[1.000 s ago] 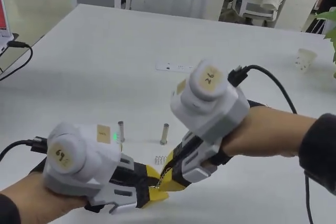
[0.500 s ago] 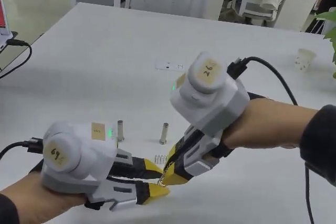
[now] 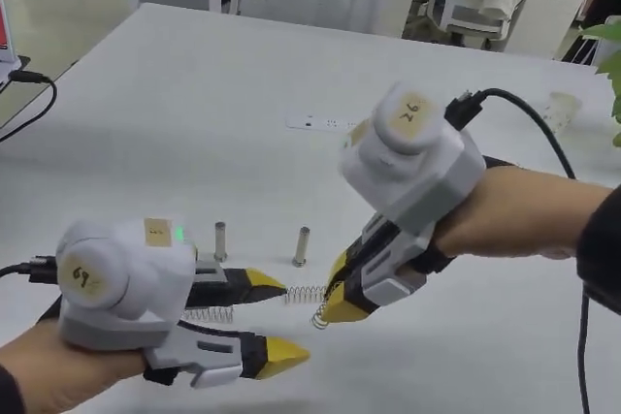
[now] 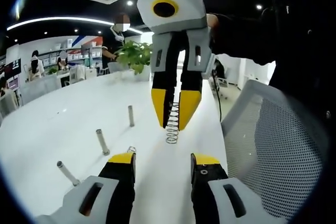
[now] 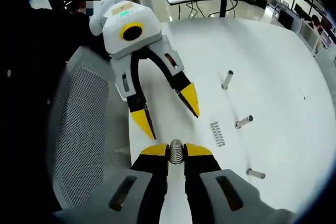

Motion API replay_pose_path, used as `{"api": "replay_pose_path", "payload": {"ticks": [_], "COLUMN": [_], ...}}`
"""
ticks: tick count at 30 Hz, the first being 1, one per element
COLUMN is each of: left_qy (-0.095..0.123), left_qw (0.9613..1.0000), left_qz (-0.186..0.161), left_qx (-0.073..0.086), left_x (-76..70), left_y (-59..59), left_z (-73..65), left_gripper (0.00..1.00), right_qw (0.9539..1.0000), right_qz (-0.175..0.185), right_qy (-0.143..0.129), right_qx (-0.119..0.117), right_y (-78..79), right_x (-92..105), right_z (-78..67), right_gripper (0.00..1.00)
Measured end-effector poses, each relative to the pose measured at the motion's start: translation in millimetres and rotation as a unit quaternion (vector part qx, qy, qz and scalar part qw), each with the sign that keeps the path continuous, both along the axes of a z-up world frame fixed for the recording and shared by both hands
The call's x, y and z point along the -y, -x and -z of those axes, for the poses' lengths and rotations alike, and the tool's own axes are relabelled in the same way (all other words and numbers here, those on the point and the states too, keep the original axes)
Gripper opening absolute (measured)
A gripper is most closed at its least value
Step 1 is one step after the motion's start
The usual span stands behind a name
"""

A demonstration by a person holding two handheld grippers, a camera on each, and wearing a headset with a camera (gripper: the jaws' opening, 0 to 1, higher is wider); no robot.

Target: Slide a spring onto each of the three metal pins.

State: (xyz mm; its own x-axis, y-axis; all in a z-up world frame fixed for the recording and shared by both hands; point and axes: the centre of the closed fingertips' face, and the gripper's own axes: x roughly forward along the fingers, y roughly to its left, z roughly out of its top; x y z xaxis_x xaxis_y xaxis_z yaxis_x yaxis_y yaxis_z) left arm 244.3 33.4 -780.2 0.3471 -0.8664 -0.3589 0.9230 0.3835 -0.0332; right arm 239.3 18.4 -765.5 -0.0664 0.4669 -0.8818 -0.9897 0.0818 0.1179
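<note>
Three pins (image 5: 243, 122), two loose springs (image 3: 209, 314), one spring (image 5: 176, 151) gripped.

Opposed gripper views, shared spring (image 4: 172, 129)

We read a handwritten "26" on the round sticker (image 3: 412, 113) at the back end of the right gripper (image 3: 332, 309). The left gripper (image 3: 289, 317) carries a matching sticker (image 3: 85, 276) at its back end, also handwritten. It looks like "69", though we cannot be sure of the second digit. Just beside that matching sticker sits a small square label (image 3: 157, 232), and we can make out no writing on it.
</note>
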Motion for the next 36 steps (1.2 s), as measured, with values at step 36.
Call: {"api": "replay_pose_path", "payload": {"ticks": [36], "left_qy": [0.030], "left_qw": [0.9955], "left_qz": [-0.090], "left_qx": [-0.008], "left_x": [-40.6], "left_y": [-12.7], "left_z": [5.8], "left_gripper": [0.77], "right_qw": [0.9973], "right_qz": [0.064], "right_qy": [0.016], "right_qx": [0.032], "right_y": [-45.4], "right_x": [45.9], "right_z": [-18.7], "right_gripper": [0.09]}}
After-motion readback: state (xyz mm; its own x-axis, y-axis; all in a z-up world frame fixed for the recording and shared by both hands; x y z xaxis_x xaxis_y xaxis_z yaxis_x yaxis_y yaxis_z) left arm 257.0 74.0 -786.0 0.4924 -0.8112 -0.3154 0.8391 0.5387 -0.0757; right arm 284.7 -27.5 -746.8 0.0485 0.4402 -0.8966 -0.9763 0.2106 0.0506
